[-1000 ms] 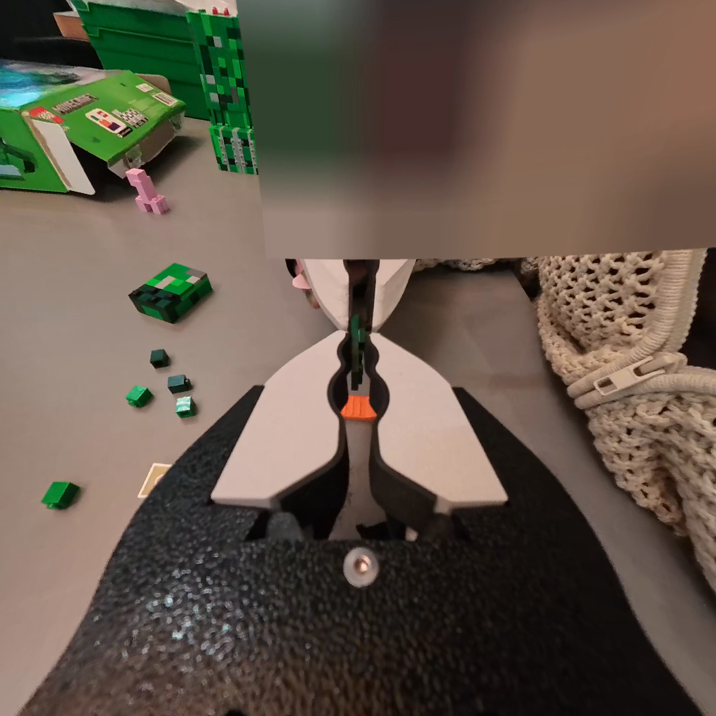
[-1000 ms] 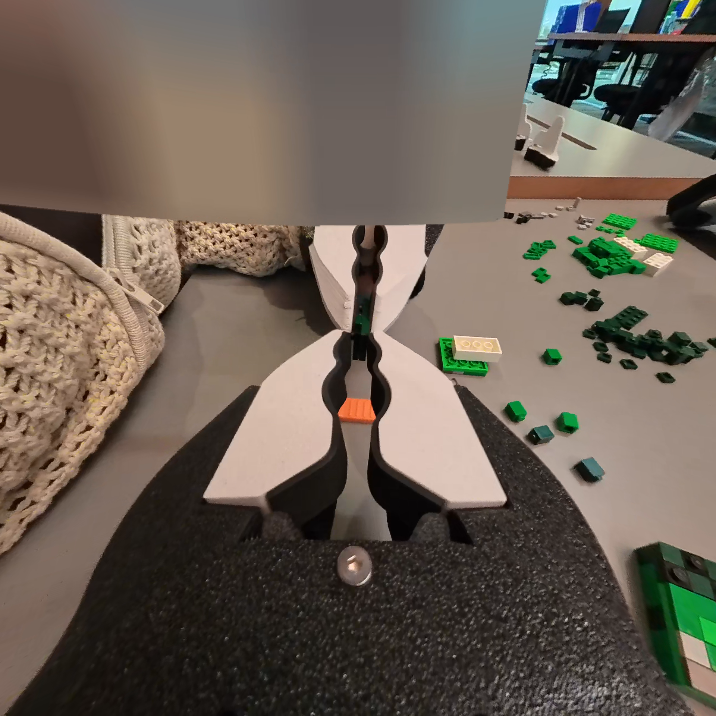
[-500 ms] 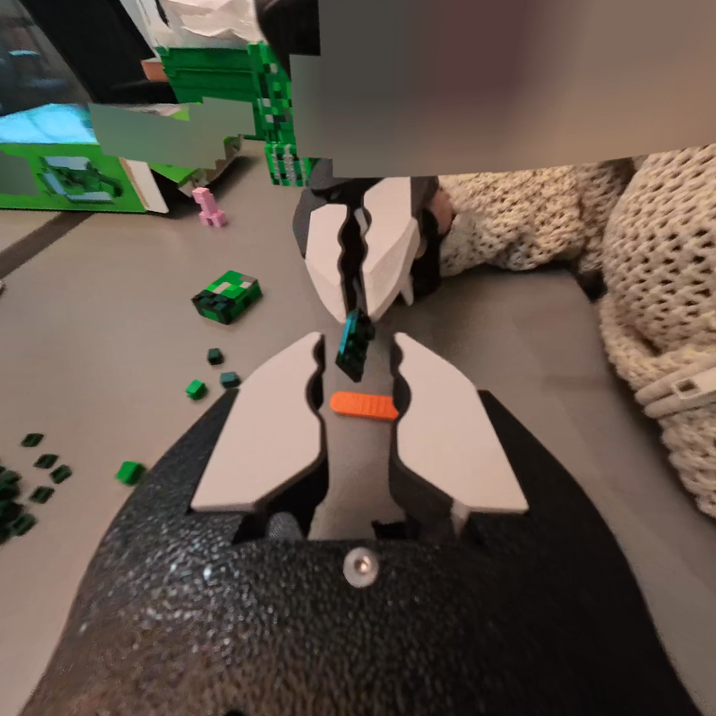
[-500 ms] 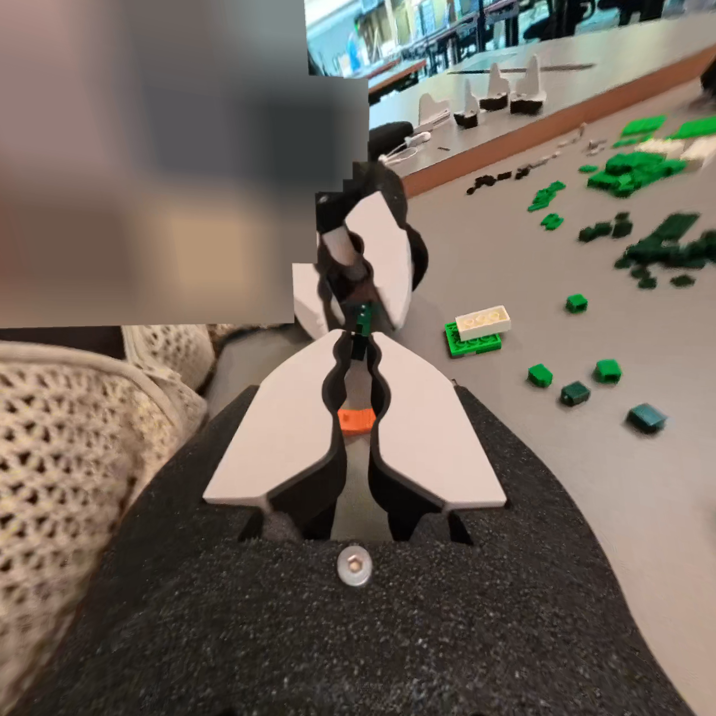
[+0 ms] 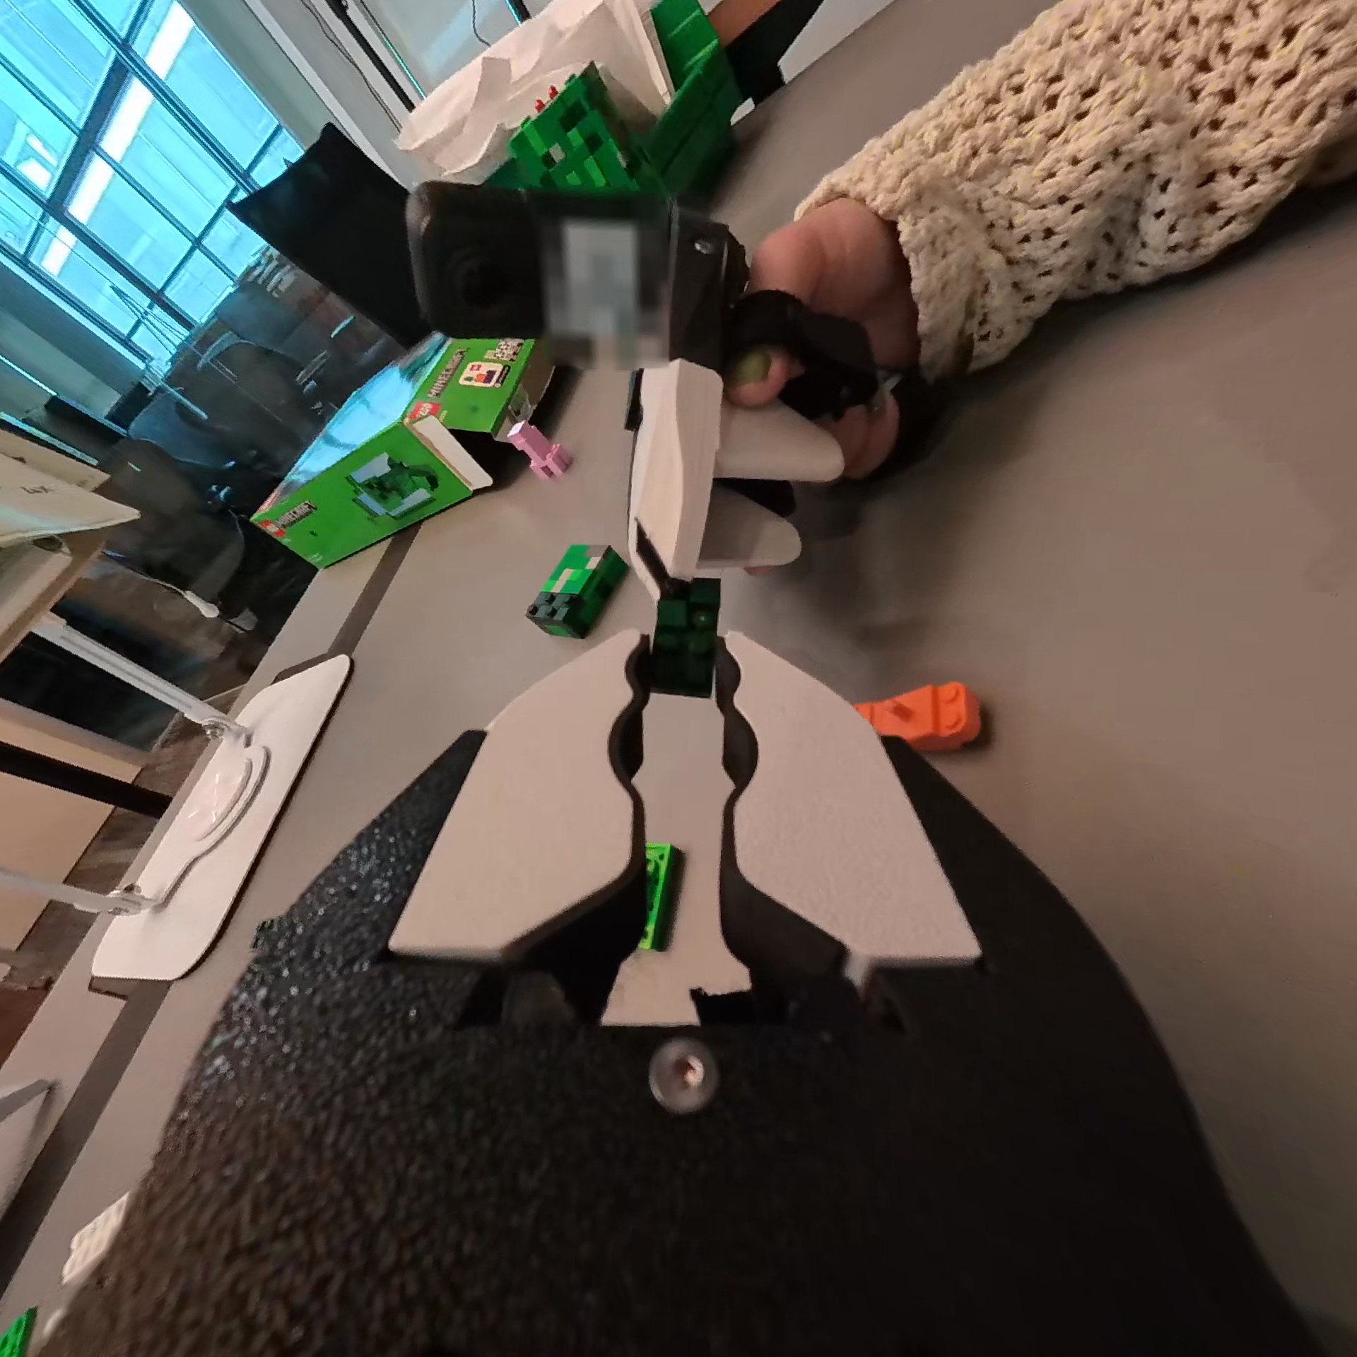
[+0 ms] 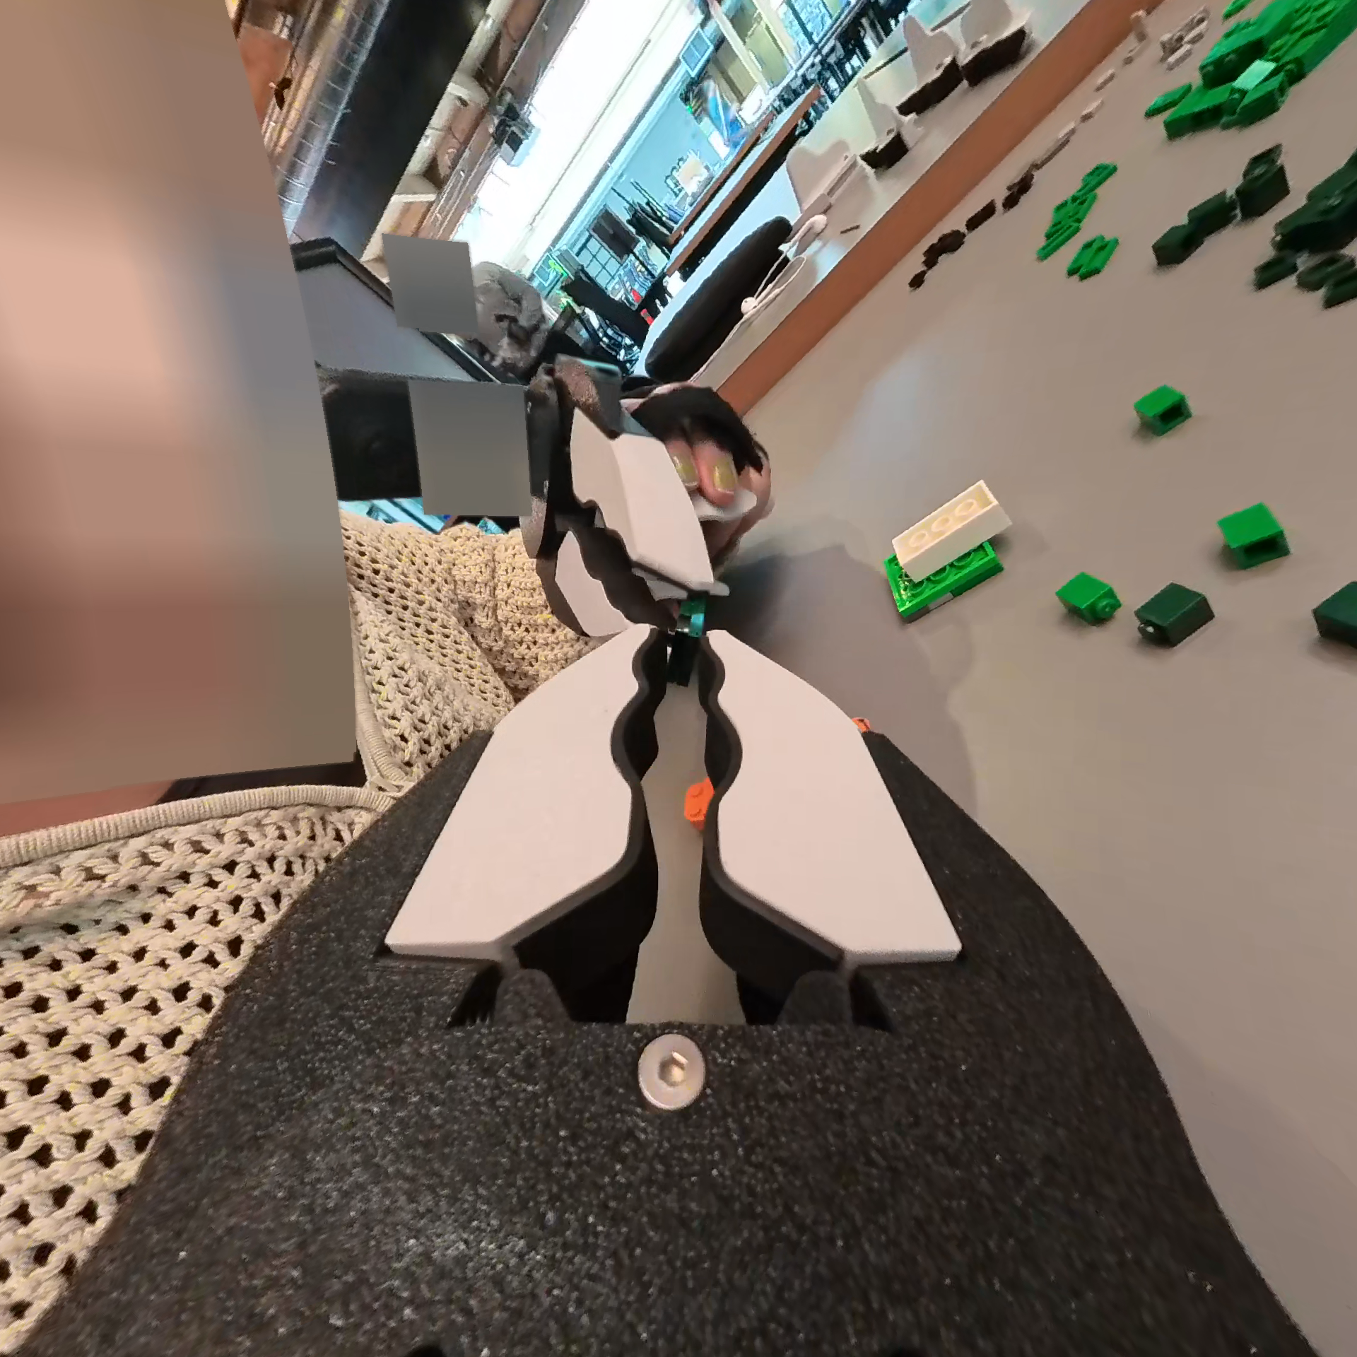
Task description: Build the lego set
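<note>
A small dark green lego assembly (image 5: 683,646) is held in the air between both grippers. My left gripper (image 5: 683,650) is shut on its lower part, with both fingertips against its sides. My right gripper (image 5: 675,580) comes from above in the left wrist view and grips the upper end. In the right wrist view my right gripper (image 6: 679,653) is shut on the thin edge of the same assembly (image 6: 686,650), and the left gripper (image 6: 686,595) meets it from above.
On the grey table (image 5: 1101,661) lie an orange brick separator (image 5: 921,716), a green block head (image 5: 576,591), a green box (image 5: 382,470), a pink figure (image 5: 543,455) and a bright green plate (image 5: 659,907). A white brick on a green plate (image 6: 947,547) and loose green bricks (image 6: 1087,598) lie to the right. A knitted sleeve (image 5: 1101,147) reaches in. The grippers are tip to tip, or close to it. It is some 6 centimetres from my left tips to the orange brick separator (image 5: 921,716).
My left gripper opened and let go of the assembly, turned, and closed on it again across a wider side. My right gripper kept its hold throughout. Both views have tilted.
</note>
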A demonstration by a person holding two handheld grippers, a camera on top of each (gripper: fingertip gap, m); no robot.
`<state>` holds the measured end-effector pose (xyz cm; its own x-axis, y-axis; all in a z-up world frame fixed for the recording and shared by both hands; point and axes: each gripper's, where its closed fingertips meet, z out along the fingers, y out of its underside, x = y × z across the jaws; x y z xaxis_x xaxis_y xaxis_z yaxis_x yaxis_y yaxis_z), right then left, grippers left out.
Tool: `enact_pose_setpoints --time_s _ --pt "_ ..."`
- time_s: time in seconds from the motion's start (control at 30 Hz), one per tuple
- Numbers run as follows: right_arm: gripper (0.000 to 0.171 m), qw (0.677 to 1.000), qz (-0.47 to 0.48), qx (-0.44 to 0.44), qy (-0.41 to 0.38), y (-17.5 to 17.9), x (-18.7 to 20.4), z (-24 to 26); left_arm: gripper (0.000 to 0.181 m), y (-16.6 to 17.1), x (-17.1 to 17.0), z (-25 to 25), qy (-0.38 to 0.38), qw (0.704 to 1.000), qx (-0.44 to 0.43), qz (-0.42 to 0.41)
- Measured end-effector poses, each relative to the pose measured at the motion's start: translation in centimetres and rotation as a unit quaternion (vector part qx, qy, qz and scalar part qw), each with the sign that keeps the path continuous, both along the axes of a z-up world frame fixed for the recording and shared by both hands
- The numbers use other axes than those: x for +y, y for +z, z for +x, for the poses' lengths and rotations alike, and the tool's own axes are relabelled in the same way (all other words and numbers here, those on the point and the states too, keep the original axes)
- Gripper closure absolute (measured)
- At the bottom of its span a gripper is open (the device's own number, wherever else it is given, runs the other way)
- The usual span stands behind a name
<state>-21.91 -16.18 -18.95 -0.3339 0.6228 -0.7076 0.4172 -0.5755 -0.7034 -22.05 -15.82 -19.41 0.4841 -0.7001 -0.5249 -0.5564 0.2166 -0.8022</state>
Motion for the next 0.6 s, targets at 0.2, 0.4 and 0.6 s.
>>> enact_pose_setpoints --time_s 0.2,0.4,0.6 --pt "0.164 1.0 -0.014 0.003 -0.001 0.1 0.2 0.1 0.165 -0.1 0.1 -0.2 0.001 1.0 0.001 0.0" --pt "0.147 0.993 0.076 0.082 -0.037 1.6 0.8 0.0 0.165 -0.1 0.0 -0.4 -0.006 0.995 -0.06 -0.085" --pt "0.134 0.962 0.241 0.126 -0.036 1.5 0.3 0.6 0.165 -0.4 -0.5 -0.1 -0.034 0.982 -0.104 -0.153"
